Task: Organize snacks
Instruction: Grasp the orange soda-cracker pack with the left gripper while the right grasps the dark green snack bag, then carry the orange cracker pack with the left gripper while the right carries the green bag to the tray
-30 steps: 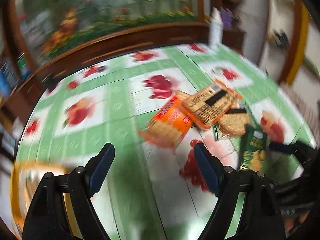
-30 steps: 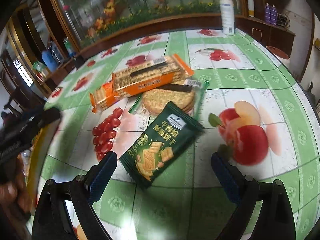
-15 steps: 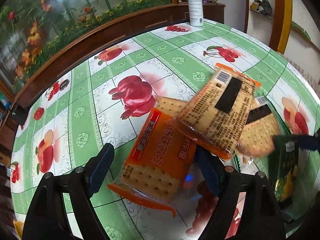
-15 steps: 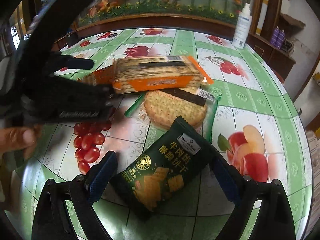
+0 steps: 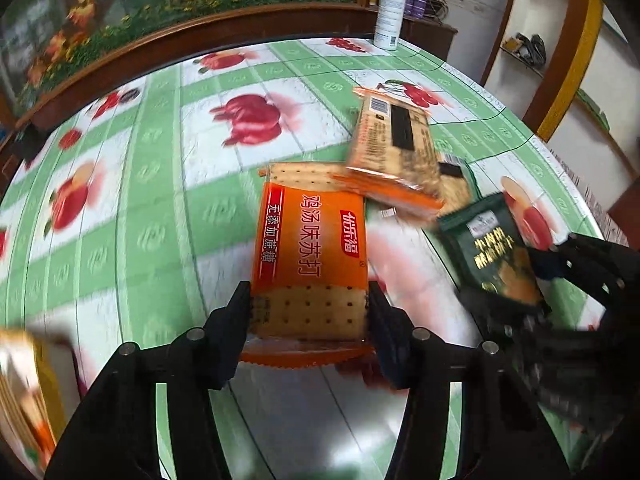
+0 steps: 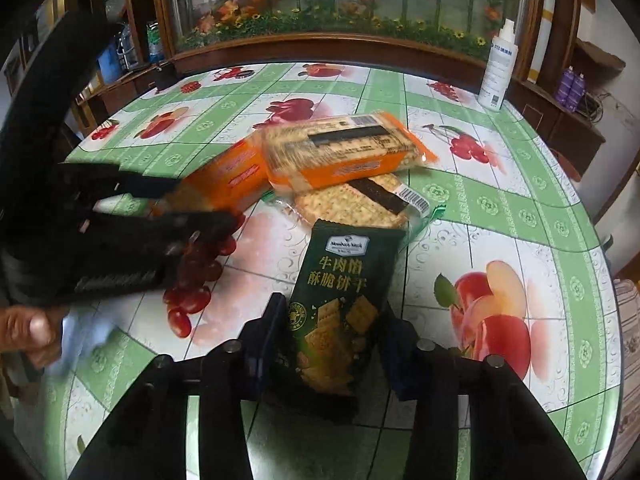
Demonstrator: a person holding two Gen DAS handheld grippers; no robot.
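At the left of the heap, the left tool (image 5: 308, 312) is closing its jaws on the near end of the orange cracker pack (image 5: 310, 240), pads at both edges, the pack still lying on the counter (image 5: 160, 184). A second orange pack (image 5: 394, 152) leans across its far end, above a clear sleeve of round crackers (image 6: 352, 204). To the right, the right tool (image 6: 330, 338) is closing around the dark green biscuit packet (image 6: 340, 292), pads against its sides. By the look of it sorting has barely begun: all four snacks remain in one pile, none set apart. Only the left view shows a blurred yellow-rimmed object (image 5: 36, 392) at the counter's near-left edge, perhaps the destination. Only the right view shows a person's hand (image 6: 28, 328) behind the left tool.
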